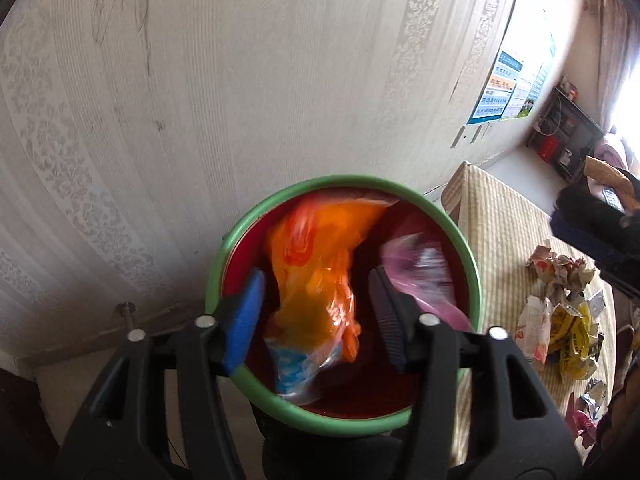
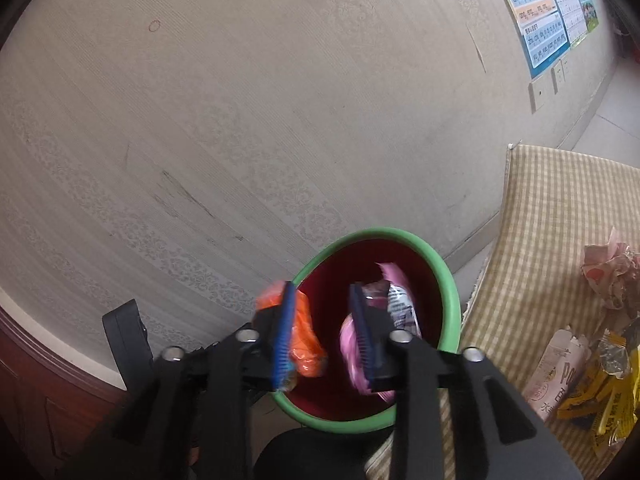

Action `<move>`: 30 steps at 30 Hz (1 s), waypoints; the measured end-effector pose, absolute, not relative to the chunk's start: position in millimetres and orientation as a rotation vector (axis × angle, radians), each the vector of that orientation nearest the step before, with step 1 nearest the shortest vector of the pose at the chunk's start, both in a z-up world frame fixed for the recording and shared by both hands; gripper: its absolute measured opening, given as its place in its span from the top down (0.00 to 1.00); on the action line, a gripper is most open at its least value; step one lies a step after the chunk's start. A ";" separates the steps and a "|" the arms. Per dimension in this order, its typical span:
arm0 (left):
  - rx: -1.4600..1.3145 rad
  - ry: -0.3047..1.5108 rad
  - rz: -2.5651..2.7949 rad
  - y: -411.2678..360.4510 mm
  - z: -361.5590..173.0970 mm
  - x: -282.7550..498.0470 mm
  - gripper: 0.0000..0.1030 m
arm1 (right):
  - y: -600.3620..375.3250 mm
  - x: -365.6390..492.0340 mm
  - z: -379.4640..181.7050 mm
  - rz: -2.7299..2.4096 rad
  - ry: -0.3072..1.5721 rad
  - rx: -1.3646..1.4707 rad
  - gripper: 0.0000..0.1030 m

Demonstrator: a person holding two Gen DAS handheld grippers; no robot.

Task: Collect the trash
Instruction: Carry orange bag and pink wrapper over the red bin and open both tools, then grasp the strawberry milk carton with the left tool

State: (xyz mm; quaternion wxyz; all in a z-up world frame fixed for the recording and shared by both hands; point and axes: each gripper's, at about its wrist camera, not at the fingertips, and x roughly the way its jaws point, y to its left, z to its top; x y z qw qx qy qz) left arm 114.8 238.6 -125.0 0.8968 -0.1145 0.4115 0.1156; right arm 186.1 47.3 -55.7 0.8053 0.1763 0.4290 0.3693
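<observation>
Both grippers over the bin, a red pail with a green rim, standing on the floor against the patterned wallpaper wall and just beside the checked mat. Left gripper: jaws apart, nothing between them; an orange wrapper lies blurred in the gap below, inside the bin. Right gripper: jaws likewise spread, gripping nothing; a pink wrapper shows blurred past its right finger (whether it touches the pad, I cannot tell). More trash on the mat: a crumpled paper ball, a pale snack packet, and yellow wrappers touching it. A poster hangs on the wall.
</observation>
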 end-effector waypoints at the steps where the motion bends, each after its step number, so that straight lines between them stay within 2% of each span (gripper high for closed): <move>1: -0.239 0.852 0.239 237.5 -125.3 113.7 0.44 | 46.1 184.5 -55.1 0.787 0.914 0.373 0.63; 4: -0.239 0.854 0.234 233.5 -125.5 113.7 0.39 | 36.9 177.2 -53.4 0.761 0.897 0.351 0.56; 10: -0.236 0.825 0.162 207.4 -111.1 117.2 0.38 | -11.5 159.8 -55.2 0.636 0.866 0.275 0.47; 17: -0.214 0.876 -0.054 131.5 -113.1 134.9 0.37 | -86.1 131.5 -70.2 0.441 0.871 0.188 0.47; 26: -0.105 1.073 -0.220 43.5 -167.5 173.0 0.38 | -162.2 114.6 -93.3 0.292 0.907 0.263 0.47; 28: -0.112 1.108 -0.235 37.9 -178.9 178.2 0.48 | -179.3 115.3 -97.3 0.269 0.912 0.313 0.46; 30: -0.121 1.141 -0.257 34.0 -189.1 181.8 0.53 | -191.7 117.0 -98.5 0.248 0.918 0.345 0.44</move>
